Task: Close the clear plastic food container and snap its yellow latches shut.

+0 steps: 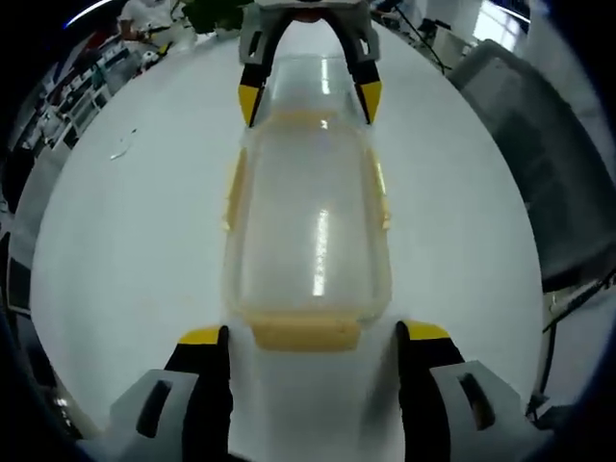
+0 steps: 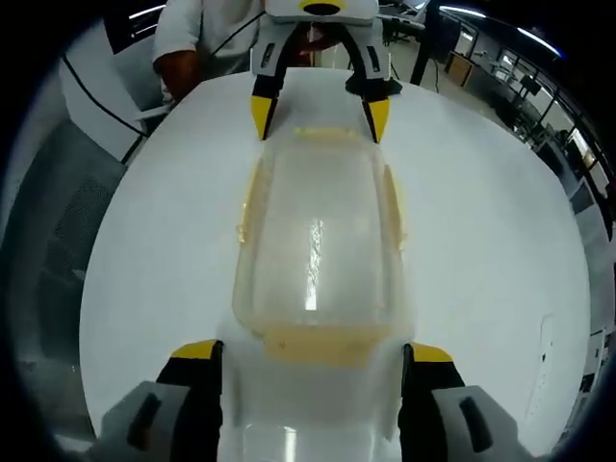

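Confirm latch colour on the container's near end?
Pale yellow latch on the clear container; best seen in the left gripper view.

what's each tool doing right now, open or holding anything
Left tool: open, jaws either side of the clear plastic food container, holding nothing.
Right tool: open, straddling its opposite end, holding nothing.

The left gripper view looked low and close along the white table (image 1: 125,250), straight down the length of the clear food container (image 1: 308,231), whose near end sat between its own tongs (image 1: 313,337). The right gripper view faced the opposite way, equally near, from the container's (image 2: 316,241) other end, between the right tongs (image 2: 313,351). Each view caught the opposing tongs at the far end. Both shared the container and the table (image 2: 481,250) around it.
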`<state>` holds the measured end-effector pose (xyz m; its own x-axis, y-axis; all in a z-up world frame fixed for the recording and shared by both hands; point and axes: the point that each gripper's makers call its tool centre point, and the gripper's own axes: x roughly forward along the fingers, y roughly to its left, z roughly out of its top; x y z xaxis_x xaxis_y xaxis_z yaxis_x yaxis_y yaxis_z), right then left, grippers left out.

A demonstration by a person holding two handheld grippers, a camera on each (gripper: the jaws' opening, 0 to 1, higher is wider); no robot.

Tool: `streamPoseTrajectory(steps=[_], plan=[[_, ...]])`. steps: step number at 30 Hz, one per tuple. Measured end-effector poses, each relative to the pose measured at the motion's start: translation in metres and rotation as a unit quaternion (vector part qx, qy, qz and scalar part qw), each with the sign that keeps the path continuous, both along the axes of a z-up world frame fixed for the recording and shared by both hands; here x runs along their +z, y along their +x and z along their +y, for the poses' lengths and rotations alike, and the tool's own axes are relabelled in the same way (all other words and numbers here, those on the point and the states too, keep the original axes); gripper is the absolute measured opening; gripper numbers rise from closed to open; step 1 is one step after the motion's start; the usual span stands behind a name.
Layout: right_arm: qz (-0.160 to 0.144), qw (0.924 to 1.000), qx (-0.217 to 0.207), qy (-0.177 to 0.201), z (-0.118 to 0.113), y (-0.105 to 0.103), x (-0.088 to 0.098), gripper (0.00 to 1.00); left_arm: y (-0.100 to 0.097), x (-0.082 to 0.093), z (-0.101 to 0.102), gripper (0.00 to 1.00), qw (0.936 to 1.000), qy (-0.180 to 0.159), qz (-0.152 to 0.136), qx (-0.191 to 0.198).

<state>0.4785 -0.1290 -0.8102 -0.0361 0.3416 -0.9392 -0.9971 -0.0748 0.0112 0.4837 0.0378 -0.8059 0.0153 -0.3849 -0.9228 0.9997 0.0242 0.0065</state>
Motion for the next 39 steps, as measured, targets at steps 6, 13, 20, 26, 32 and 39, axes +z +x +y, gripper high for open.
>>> streamPoseTrajectory(steps=[6,13,20,26,32,39], plan=[[0.0,1.0,0.004,-0.003,-0.0007,-0.0002,0.0,0.75,0.0,-0.0006,0.0,0.71,1.0,0.006,0.0,-0.001],[0.0,1.0,0.009,-0.004,-0.001,0.0002,-0.0003,0.74,-0.0007,0.0001,-0.0004,0.71,1.0,0.003,0.0,-0.001],[-0.001,0.9999,0.015,-0.007,-0.0001,-0.0007,0.0004,0.73,-0.0004,0.0,-0.0006,0.71,1.0,0.007,0.0,-0.001],[-0.002,0.9999,0.015,-0.003,0.0019,0.0001,0.0016,0.63,-0.0034,0.0011,-0.0022,0.68,0.9999,0.001,0.0,-0.015],[-0.003,1.0,0.005,-0.003,0.0042,0.0005,0.0031,0.55,0.0005,0.0034,-0.0073,0.54,0.9999,-0.011,0.0,0.004],[-0.004,1.0,-0.002,-0.004,0.0037,0.0013,0.0039,0.5,-0.0036,0.0043,-0.0077,0.48,0.9998,-0.008,-0.001,-0.018]])
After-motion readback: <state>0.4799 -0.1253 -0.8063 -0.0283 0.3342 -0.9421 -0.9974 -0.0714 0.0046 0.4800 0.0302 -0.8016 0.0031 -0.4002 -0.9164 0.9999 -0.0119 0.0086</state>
